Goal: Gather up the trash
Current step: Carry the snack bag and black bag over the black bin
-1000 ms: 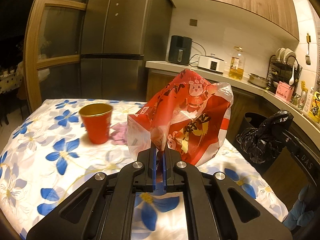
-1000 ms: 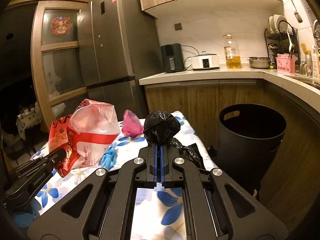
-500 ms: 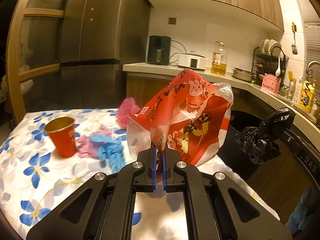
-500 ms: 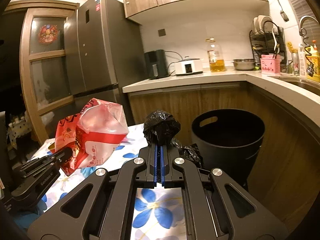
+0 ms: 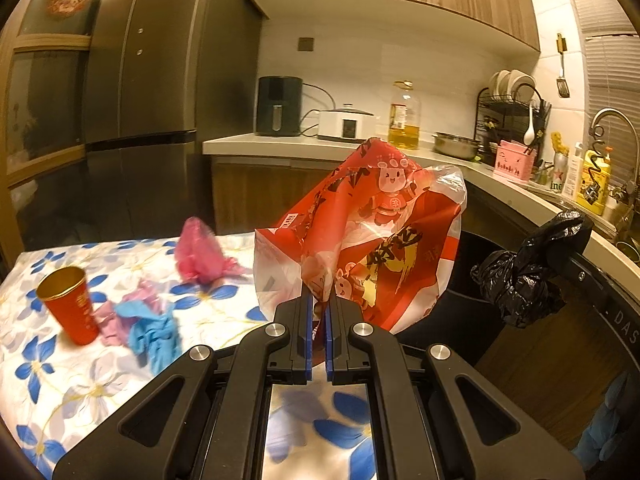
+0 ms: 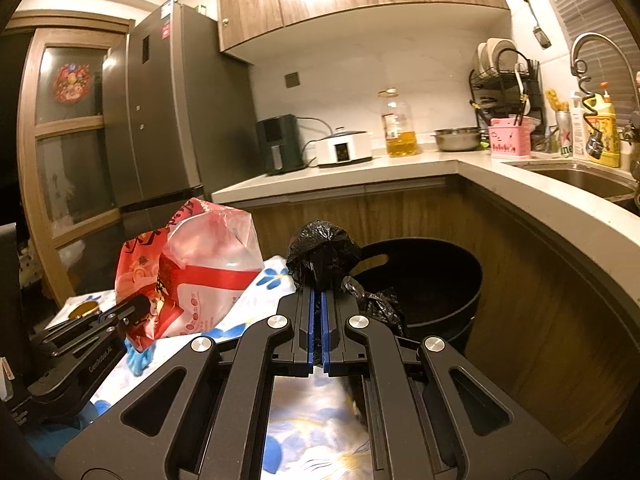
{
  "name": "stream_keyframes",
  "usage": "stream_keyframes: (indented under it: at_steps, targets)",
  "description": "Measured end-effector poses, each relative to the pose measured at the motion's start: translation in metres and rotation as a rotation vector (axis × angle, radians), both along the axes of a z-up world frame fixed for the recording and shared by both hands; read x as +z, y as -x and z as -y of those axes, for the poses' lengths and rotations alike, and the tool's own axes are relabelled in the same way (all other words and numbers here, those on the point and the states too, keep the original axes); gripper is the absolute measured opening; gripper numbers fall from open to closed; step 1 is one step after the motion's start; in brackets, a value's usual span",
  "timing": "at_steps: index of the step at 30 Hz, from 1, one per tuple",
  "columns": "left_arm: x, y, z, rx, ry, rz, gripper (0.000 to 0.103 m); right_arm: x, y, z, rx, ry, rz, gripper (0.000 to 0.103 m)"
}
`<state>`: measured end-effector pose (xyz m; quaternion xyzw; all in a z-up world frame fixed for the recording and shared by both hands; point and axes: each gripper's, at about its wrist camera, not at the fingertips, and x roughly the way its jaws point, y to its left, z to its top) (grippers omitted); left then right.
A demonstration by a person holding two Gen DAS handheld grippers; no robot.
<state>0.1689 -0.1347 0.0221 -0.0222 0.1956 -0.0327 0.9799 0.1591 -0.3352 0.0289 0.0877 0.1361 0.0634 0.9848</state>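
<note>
My left gripper (image 5: pixel 319 303) is shut on a corner of a red and clear plastic bag (image 5: pixel 372 240), held up over the table's right edge. In the right wrist view the same red bag (image 6: pixel 192 272) hangs at the left from the left gripper (image 6: pixel 138 306). My right gripper (image 6: pixel 319 292) is shut on a crumpled black plastic bag (image 6: pixel 322 256), seen from the left as a black bag (image 5: pixel 524 276) at the right. A black trash bin (image 6: pixel 432 280) stands just beyond it, beside the table. On the flowered tablecloth (image 5: pixel 60 368) lie a red cup (image 5: pixel 70 304), a pink bag (image 5: pixel 198 256) and blue and pink gloves (image 5: pixel 154 328).
A wooden counter (image 6: pixel 520 200) curves round the bin, carrying an air fryer (image 5: pixel 278 106), a cooker, an oil bottle (image 6: pixel 398 124), a dish rack and a sink (image 6: pixel 588 180). A dark fridge (image 5: pixel 140 100) stands behind the table.
Both grippers have swung right with their bags held, away from the table's middle. The cup and gloves have slid left in the left view, and the bin has come closer in the right view.
</note>
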Motion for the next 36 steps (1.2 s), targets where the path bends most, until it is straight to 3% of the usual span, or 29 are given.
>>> stream_keyframes:
  at_steps: [21,36]
  targets:
    - [0.011,-0.076,0.085,-0.14,-0.005,0.013,0.004,0.008,-0.058,0.061,-0.136,0.015,-0.003,0.003]
    - [0.002,-0.115,0.115,-0.203,0.015,-0.012,0.004,0.008,-0.091,0.081,-0.176,0.014,-0.014,0.003]
